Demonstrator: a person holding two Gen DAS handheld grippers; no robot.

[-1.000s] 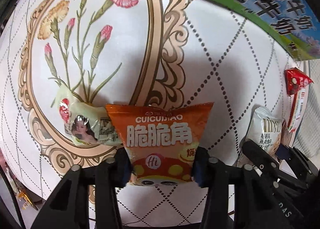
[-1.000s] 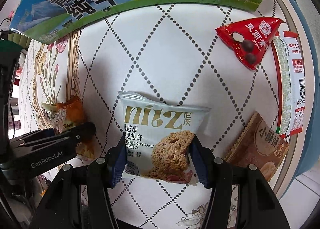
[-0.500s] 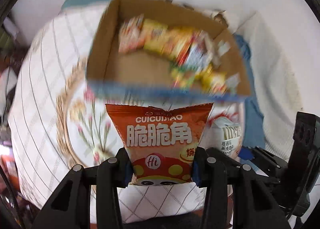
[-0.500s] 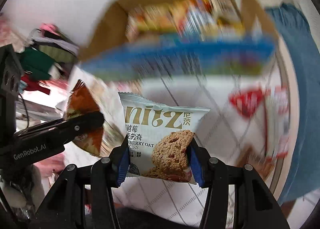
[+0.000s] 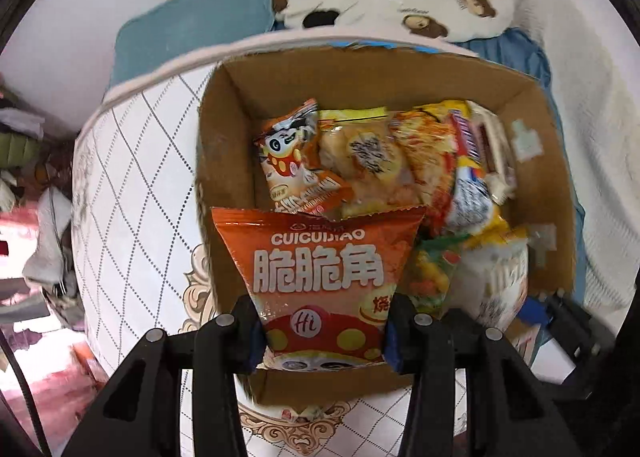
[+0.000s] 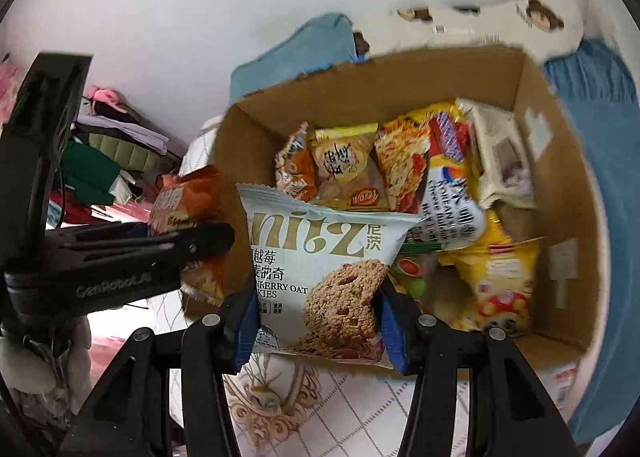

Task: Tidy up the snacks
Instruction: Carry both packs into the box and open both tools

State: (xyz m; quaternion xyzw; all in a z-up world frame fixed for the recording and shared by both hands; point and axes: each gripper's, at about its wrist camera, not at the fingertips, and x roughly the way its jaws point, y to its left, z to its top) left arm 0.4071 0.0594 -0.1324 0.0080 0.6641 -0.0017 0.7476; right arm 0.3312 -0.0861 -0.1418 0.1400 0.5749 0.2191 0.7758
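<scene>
Since a second ago both packets have come up off the quilted surface; the views now look down into the box instead of at the quilt and the box's printed side.

Left hand-held gripper (image 5: 322, 331): jaws narrow, clamped on the lower edges of the orange snack packet (image 5: 320, 277). It fills the bottom centre of the left wrist view and hangs over the near-left corner of the cardboard box (image 5: 224, 161). Held by the bottom seam so the body hangs free ahead of the fingers and can drop straight in on release.

Right hand-held gripper (image 6: 316, 327): also narrow, pinching the white oat cookie packet (image 6: 320, 269) by its lower sides, bottom centre of the right wrist view, at the box's near wall. In that view the left hand-held gripper sits mid-left, side on, the orange packet just above it, so the two packets are side by side.

Box interior: snack packets (image 5: 384, 161) piled from centre to the right wall; bare cardboard floor along the left wall. My read is that the left packet is heading for that gap.

Beyond: the box sits on a quilted mattress (image 5: 136, 185) with a diamond pattern, a blue pillow (image 5: 192, 21) at upper left and a bear-print plush (image 5: 400, 1) across the top.

Both packets are still gripped, neither is in the box yet.
</scene>
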